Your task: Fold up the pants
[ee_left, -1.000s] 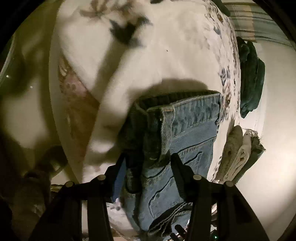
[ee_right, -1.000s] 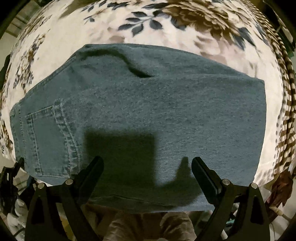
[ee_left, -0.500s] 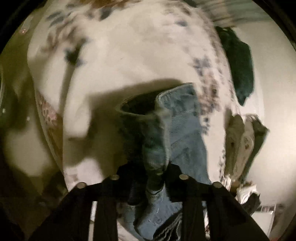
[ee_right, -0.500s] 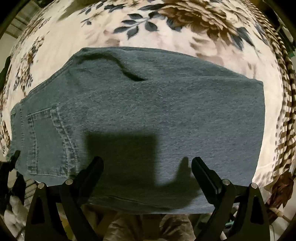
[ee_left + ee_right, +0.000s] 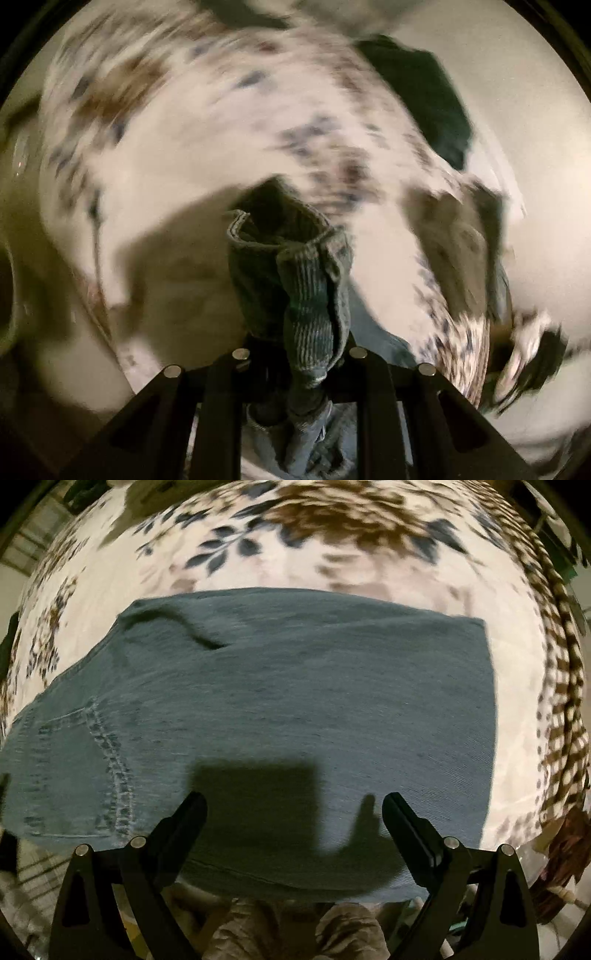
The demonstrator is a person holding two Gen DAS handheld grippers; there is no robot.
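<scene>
The left tongs [image 5: 299, 354] are clamped on a bunched waistband edge of the jeans [image 5: 280, 709], lifting it off the floral bedspread [image 5: 332, 557]. The right tongs [image 5: 293, 812] are spread wide, holding nothing, above the jeans lying flat on the bed.

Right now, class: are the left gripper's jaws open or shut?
Shut. In the left wrist view the left gripper has its jaws closed on a bunched fold of the jeans, lifted off the floral bedspread.
</scene>
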